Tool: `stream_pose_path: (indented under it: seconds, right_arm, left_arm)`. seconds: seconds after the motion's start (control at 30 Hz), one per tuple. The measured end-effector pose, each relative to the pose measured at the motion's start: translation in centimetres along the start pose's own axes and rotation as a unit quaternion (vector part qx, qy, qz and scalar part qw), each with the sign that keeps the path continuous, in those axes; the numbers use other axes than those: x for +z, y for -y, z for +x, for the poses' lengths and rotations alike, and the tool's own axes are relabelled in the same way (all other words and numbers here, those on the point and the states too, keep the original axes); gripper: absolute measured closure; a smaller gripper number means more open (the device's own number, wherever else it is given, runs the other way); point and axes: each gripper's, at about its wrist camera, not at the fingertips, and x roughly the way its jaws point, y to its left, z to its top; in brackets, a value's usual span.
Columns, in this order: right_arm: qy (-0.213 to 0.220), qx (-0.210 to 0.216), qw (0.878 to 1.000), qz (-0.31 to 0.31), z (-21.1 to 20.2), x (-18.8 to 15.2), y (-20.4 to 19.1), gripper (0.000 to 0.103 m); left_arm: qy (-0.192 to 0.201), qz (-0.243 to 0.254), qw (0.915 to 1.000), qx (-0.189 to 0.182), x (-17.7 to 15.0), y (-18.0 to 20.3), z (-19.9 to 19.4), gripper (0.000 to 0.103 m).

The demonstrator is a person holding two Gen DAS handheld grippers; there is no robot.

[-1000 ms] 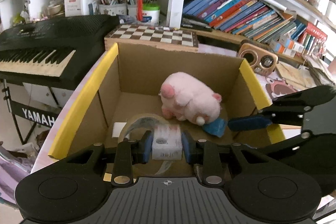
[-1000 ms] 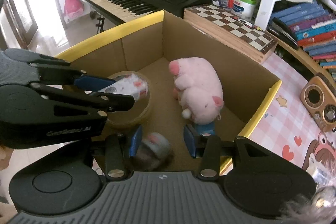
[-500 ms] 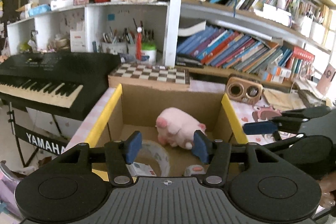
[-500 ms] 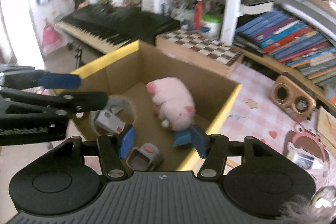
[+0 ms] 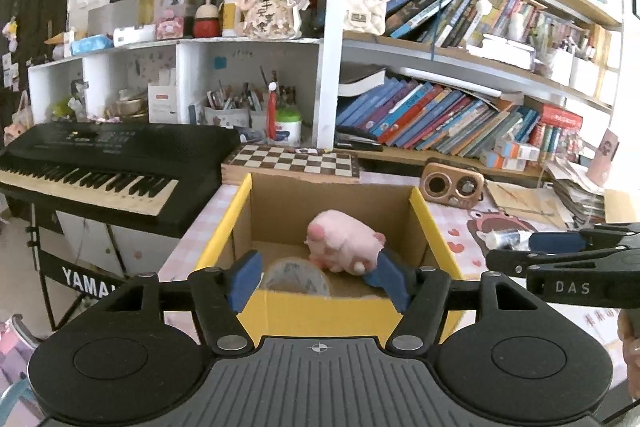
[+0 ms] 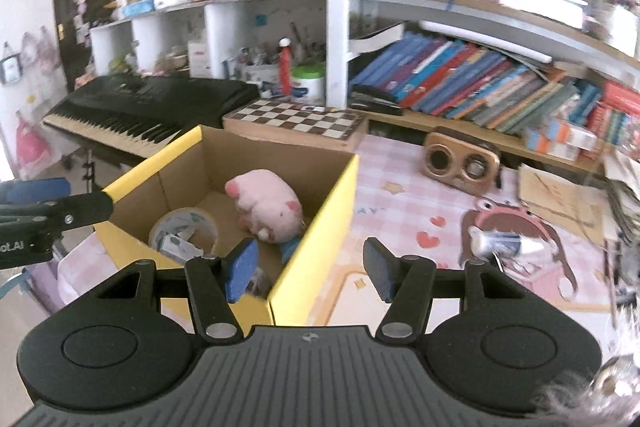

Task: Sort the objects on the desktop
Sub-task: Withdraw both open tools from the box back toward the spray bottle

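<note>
Left gripper (image 5: pixel 318 277) opening wider with nothing between its jaws, facing the yellow-rimmed cardboard box (image 5: pixel 320 311); pink plush pig (image 5: pixel 344 241) inside at 12 o'clock, tape roll (image 5: pixel 296 273) at 11. Right gripper (image 6: pixel 310 271) partly open and empty, straddling the box's near corner; small tube (image 6: pixel 502 243) on the pink tablecloth (image 6: pixel 400 183) at 2 o'clock.

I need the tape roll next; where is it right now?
The tape roll lies inside the cardboard box, at its near left in the right wrist view, just left of the pink plush, with a small white box resting in it.
</note>
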Motion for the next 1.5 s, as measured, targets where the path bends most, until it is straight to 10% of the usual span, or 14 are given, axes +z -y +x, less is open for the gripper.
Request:
stream_pose_path:
  seconds: [1.5]
  right_arm:
    - [-0.041,-0.073,0.995,0.057,-9.6,-13.7,-4.5,0.044]
  left_arm:
    - [-0.045,0.032,0.9982,-0.021,-8.7,2.1,-7.9,0.017]
